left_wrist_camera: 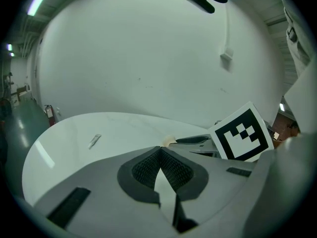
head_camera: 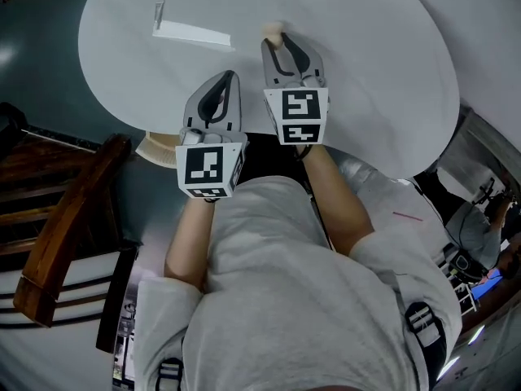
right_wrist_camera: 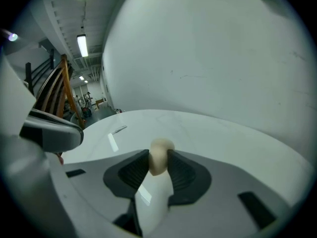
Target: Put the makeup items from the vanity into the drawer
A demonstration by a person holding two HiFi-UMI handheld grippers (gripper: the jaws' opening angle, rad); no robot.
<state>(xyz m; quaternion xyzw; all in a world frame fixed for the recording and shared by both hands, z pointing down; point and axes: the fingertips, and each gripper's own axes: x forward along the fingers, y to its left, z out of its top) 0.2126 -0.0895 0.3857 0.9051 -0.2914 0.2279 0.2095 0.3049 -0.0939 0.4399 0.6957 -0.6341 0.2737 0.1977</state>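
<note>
Currently pinching a beige, egg-shaped makeup sponge (right_wrist_camera: 159, 152) with the right gripper (right_wrist_camera: 158, 158), both pads pressed against its sides and its rounded top poking out past the fingertips. Holding it over the middle of the white, round vanity top (head_camera: 366, 47); impossible to say whether touching that surface or just clear of it. Carrying nothing in the left gripper (left_wrist_camera: 159, 151), jaws closed tip to tip, hovering beside the right one and nearer the vanity top's front edge. Also seen lying flat on the vanity top, well to the far left of the sponge: a slim pale item (head_camera: 194, 32), too small to identify. Off the vanity top's front left edge, standing on the floor: a dark wooden chair (head_camera: 73, 218).
</note>
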